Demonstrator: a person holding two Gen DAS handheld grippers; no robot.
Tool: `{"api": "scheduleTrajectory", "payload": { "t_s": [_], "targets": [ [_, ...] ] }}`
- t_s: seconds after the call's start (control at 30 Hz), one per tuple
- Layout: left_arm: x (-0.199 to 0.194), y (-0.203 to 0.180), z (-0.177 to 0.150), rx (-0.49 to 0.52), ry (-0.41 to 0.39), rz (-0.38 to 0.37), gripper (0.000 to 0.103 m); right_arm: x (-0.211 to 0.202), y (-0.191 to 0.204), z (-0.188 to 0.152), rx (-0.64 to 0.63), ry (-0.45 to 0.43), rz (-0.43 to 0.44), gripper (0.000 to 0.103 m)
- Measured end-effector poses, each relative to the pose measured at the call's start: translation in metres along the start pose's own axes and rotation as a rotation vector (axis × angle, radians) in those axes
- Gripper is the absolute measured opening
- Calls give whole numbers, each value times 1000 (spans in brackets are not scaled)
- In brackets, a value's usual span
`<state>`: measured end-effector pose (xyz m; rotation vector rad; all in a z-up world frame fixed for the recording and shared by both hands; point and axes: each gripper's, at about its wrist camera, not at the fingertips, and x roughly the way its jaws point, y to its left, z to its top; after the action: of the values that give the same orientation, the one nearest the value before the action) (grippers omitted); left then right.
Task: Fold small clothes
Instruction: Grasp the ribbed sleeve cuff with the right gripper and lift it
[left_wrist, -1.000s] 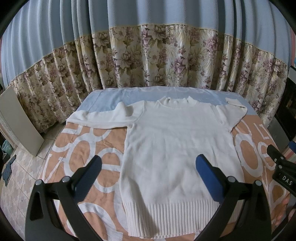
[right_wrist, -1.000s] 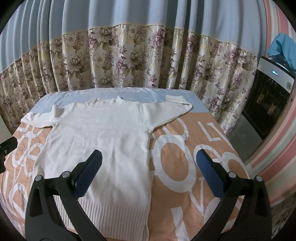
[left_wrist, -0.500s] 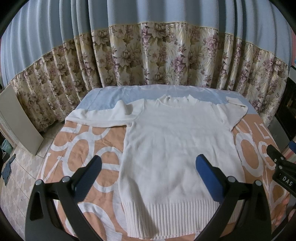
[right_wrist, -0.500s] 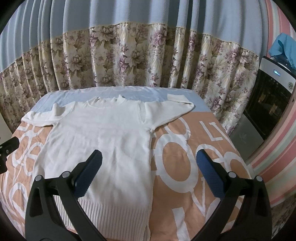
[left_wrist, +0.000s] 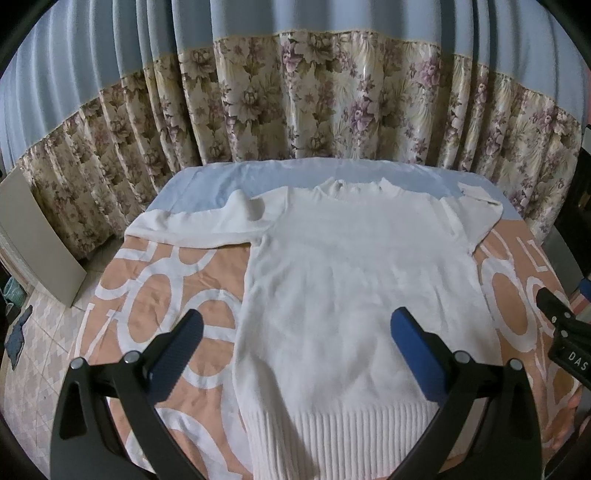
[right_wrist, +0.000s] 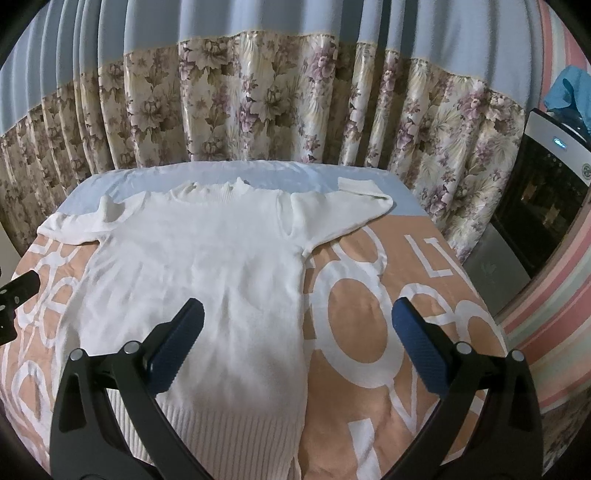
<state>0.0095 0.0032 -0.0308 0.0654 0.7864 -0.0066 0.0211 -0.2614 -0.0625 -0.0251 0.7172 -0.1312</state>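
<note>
A white knit sweater (left_wrist: 351, 280) lies flat, front up, on a table covered by an orange and white patterned cloth (left_wrist: 162, 295); it also shows in the right wrist view (right_wrist: 207, 273). Its collar points to the far side and its ribbed hem (left_wrist: 332, 435) is nearest me. Its left sleeve (left_wrist: 199, 225) lies spread to the left, and its right sleeve (right_wrist: 343, 210) bends back at the cuff. My left gripper (left_wrist: 295, 339) is open and empty above the lower body of the sweater. My right gripper (right_wrist: 295, 336) is open and empty above the sweater's right edge.
A floral curtain (left_wrist: 332, 103) hangs close behind the table. A light blue cloth (right_wrist: 258, 173) covers the table's far end. A dark appliance (right_wrist: 546, 192) stands to the right. A board (left_wrist: 33, 236) leans at the left on the tiled floor.
Both grippers have drifted slightly, so the sweater sits a little lower in the views. The sweater has not moved and both grippers stay open.
</note>
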Motion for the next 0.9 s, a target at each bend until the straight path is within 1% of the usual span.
{"api": "scheduleTrajectory", "payload": {
  "t_s": [0.03,0.07,0.17,0.27,0.3,0.37,0.47,0.53,0.57,0.63,0.67,0.7,0.73,0.77,0.83,0.87,0.9],
  "targets": [
    [2,-1,-1,3,4,-2,102,4,0,0,-2,5,1,100],
    [13,-2,6,7,12,-3,102,10,1,0,-3,14,5,100],
    [28,-4,13,17,27,-16,102,19,0,1,2,0,44,100],
    [46,-8,27,34,35,-29,102,21,-5,11,-2,-79,92,100],
    [52,-10,32,38,30,-29,102,22,-9,19,-8,-123,94,100],
    [62,-16,45,46,9,-26,102,29,-17,32,-26,-168,63,100],
    [81,-26,68,66,-25,-49,102,57,-26,54,-99,-197,-36,100],
    [95,-33,83,73,-38,-60,102,83,-32,67,-156,-181,-51,100],
    [104,-38,91,80,-37,-73,102,102,-39,77,-174,-159,-43,100],
    [119,-46,104,90,-26,-105,102,130,-54,91,-175,-129,14,100],
    [126,-50,109,89,-33,-133,102,150,-65,98,-172,-116,47,100],
    [132,-53,114,86,-46,-152,102,163,-71,104,-174,-112,59,100],
    [138,-57,117,83,-51,-148,102,181,-78,111,-181,-105,73,100],
    [147,-62,122,90,-37,-134,102,199,-86,119,-184,-86,102,100],
    [164,-72,132,122,15,-135,102,228,-97,130,-178,-57,149,100],
    [174,-76,136,131,37,-136,102,239,-101,133,-178,-51,154,100],
    [181,-78,141,126,42,-134,102,255,-107,140,-181,-37,147,100]
  ]
}}
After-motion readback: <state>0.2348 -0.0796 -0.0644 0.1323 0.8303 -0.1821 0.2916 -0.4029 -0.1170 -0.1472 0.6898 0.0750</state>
